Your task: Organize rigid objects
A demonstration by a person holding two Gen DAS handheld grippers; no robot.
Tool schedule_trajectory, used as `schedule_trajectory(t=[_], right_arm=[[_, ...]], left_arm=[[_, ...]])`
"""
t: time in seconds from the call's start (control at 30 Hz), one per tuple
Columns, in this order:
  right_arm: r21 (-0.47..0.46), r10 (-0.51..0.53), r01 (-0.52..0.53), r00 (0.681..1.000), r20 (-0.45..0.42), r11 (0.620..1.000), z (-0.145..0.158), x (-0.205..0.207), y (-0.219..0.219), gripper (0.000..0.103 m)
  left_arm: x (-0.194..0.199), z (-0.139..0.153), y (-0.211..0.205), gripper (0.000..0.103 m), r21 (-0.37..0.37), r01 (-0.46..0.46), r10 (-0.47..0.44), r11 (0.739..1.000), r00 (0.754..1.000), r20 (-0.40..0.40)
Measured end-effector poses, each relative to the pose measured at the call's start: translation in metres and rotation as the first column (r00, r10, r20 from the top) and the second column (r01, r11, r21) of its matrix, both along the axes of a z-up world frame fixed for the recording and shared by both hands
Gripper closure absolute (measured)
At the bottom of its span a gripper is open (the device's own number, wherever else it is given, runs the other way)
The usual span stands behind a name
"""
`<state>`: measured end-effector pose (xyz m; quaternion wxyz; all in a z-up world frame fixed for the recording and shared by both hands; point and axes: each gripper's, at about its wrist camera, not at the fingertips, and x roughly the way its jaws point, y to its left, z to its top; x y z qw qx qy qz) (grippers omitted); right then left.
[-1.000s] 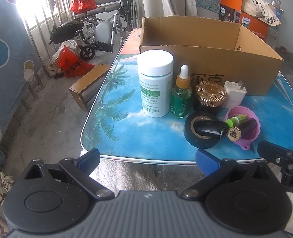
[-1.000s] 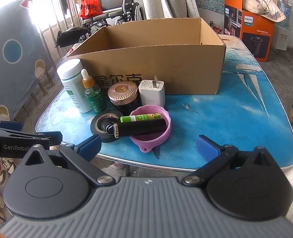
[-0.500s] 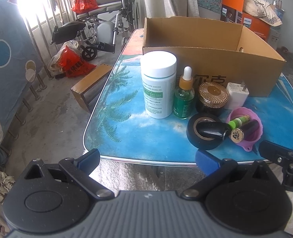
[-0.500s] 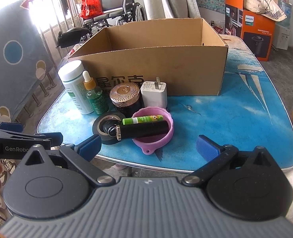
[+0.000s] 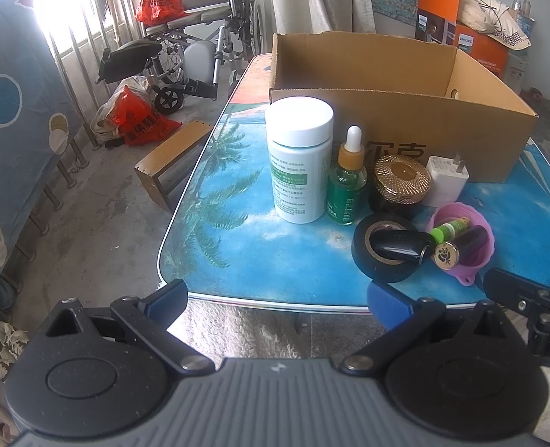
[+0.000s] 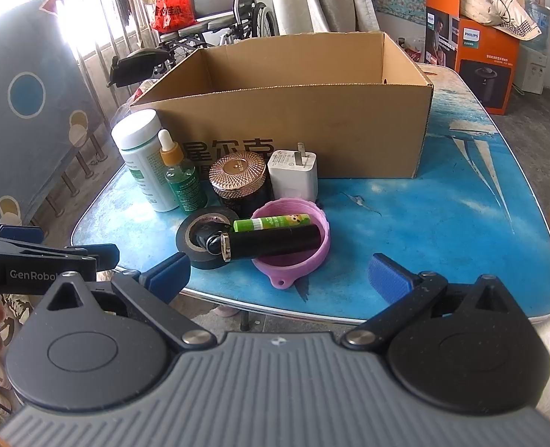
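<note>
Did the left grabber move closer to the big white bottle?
Yes. The white bottle sits lower and larger in the left wrist view, so the left gripper edged forward.

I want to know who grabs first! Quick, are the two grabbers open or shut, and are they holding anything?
Left gripper: open, holding nothing.
Right gripper: open, holding nothing.

Blown-out daylight from the window (image 5: 62, 11) upper left; soft shadows; sharp focus; fisheye-bent edges
</note>
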<state>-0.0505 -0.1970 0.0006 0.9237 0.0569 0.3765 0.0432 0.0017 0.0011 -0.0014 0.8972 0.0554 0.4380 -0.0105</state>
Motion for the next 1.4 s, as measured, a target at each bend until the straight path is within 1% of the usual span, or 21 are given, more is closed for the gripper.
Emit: schedule_trajectory(t=[1.07, 1.4], right_arm=[[0.000, -0.001, 0.001, 1.000, 0.000, 1.000, -0.0015, 0.0004, -0.0003, 0.001], [0.004, -0.005, 0.005, 1.000, 0.001, 1.000, -0.0032, 0.0019, -0.0035, 0.001]], left_arm=[[0.0000, -0.0015, 0.0023, 0.000, 0.002, 0.000, 0.000, 1.000, 1.000, -0.005], [0.0063, -0.0018, -0.0054, 0.000, 0.010, 0.009, -0.009, 1.000, 1.000, -0.013]])
